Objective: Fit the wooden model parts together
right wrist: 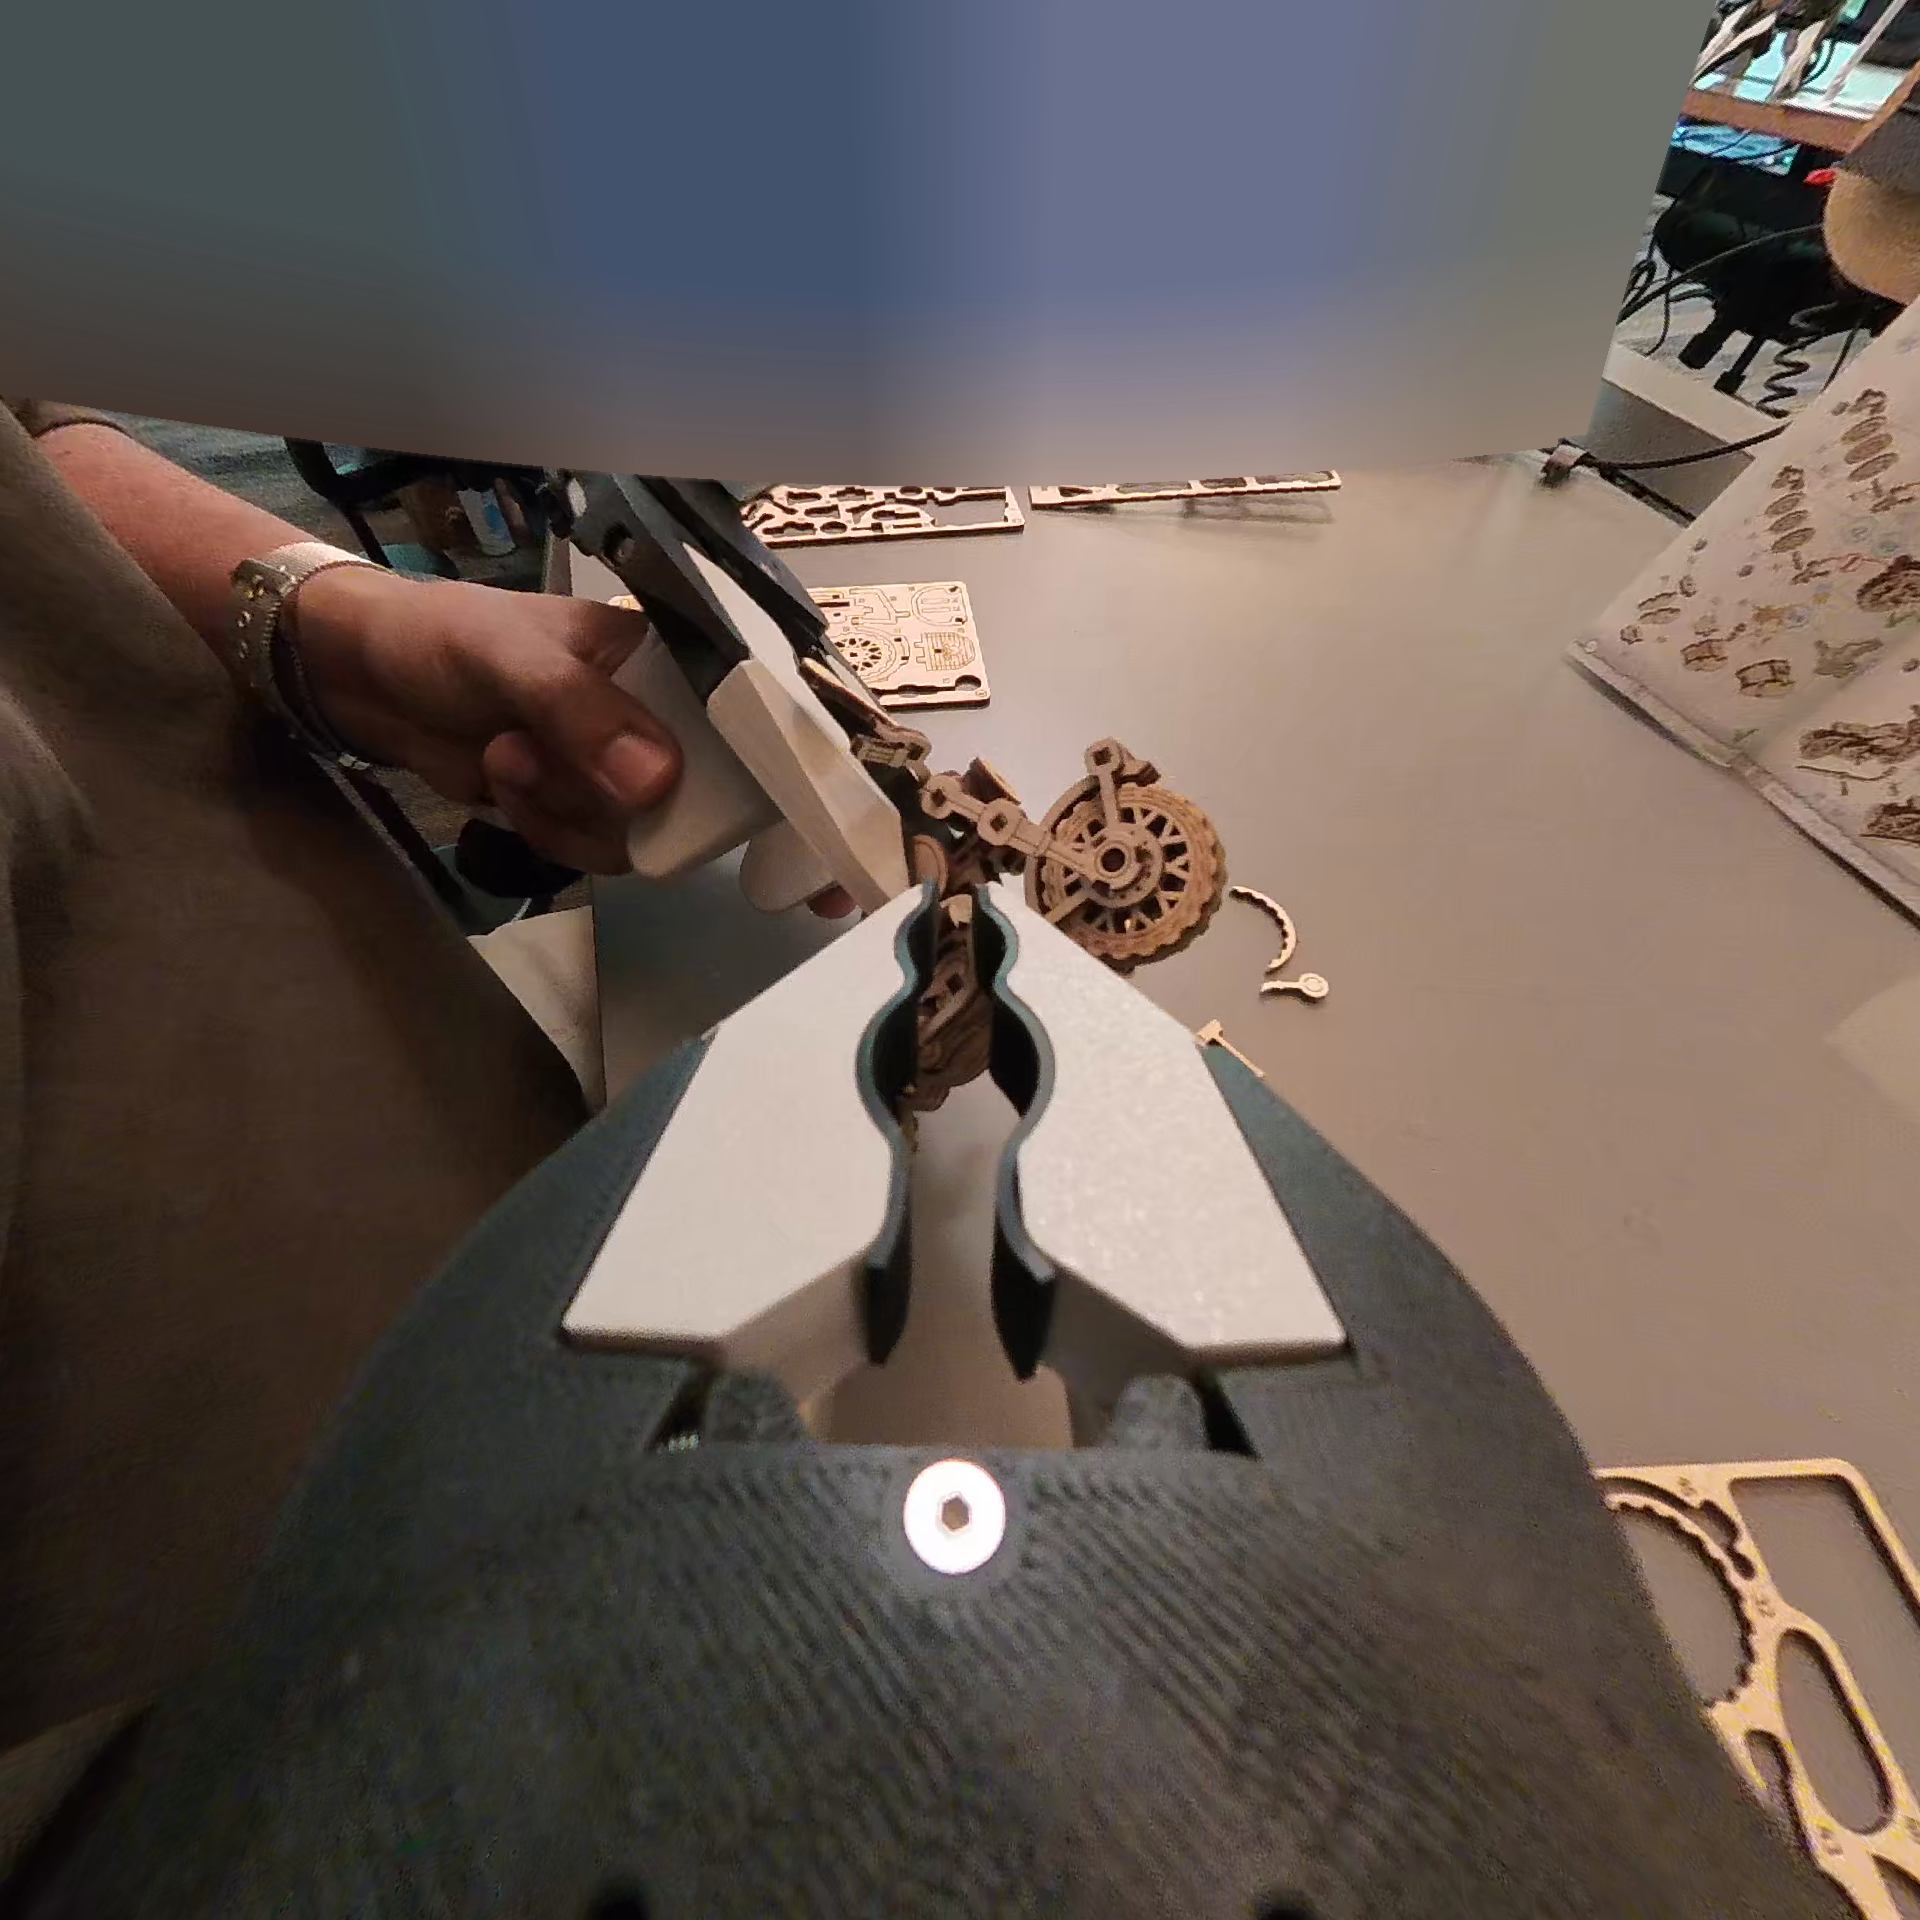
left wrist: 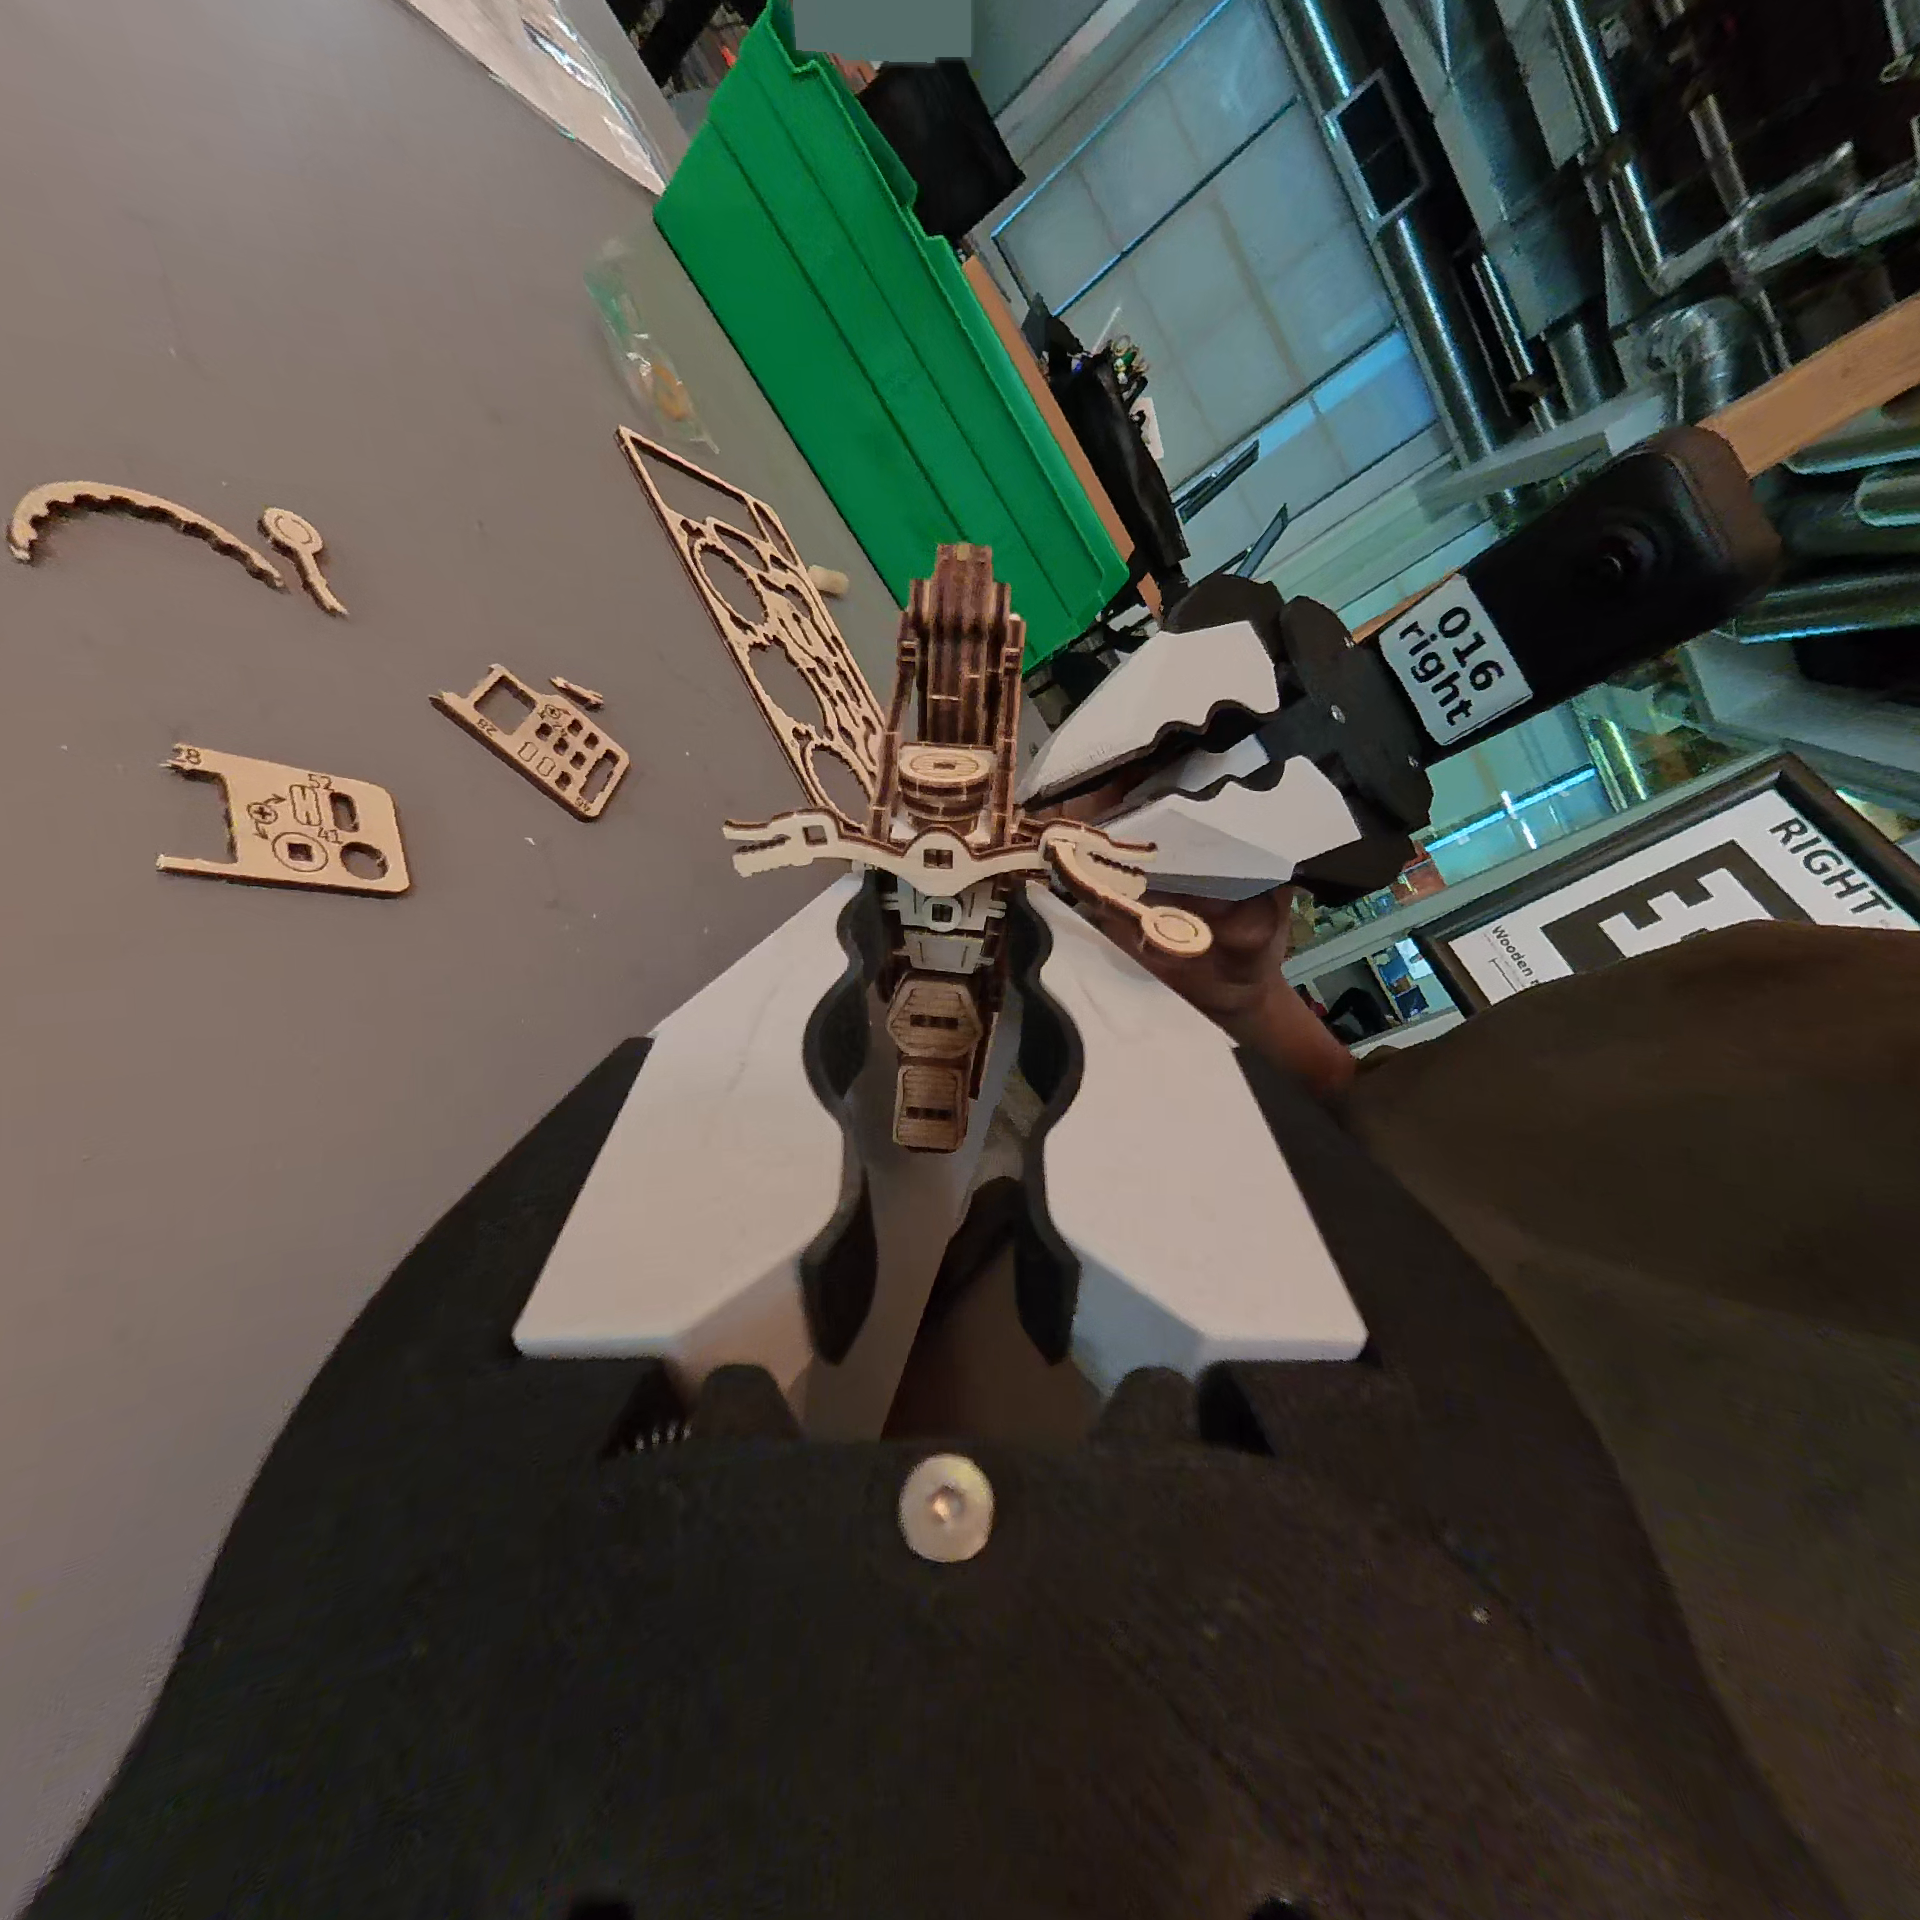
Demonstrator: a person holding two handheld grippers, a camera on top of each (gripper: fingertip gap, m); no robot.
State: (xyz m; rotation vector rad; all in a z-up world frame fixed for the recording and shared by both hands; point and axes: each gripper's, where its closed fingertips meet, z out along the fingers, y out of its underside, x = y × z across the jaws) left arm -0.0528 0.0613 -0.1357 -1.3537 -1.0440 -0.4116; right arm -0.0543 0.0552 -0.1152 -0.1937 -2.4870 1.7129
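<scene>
A brown wooden motorcycle model (left wrist: 945, 717) is clamped between the white fingers of my left gripper (left wrist: 940, 904), pale handlebar (left wrist: 790, 836) facing the camera. In the right wrist view the model's front wheel (right wrist: 1127, 862) rests on the grey table (right wrist: 1455, 935), with my left gripper (right wrist: 883, 862) and a hand (right wrist: 499, 696) behind it. My right gripper (left wrist: 1091, 842) comes in from the right and is shut on a small round-ended mirror piece (left wrist: 1174, 930) at the handlebar's right end. In its own view my right gripper (right wrist: 956, 899) has narrow-set fingers with wooden parts behind them.
Loose parts lie on the table: a curved toothed strip (left wrist: 135, 520), a second mirror piece (left wrist: 301, 551), two punched offcuts (left wrist: 291, 831) (left wrist: 540, 743) and an emptied sheet (left wrist: 727, 561). A green bin (left wrist: 883, 343) stands behind. More sheets (right wrist: 894, 634) (right wrist: 1766, 1621) and a printed instruction page (right wrist: 1818, 644) show. Left and right tips are no more than a few centimetres apart.
</scene>
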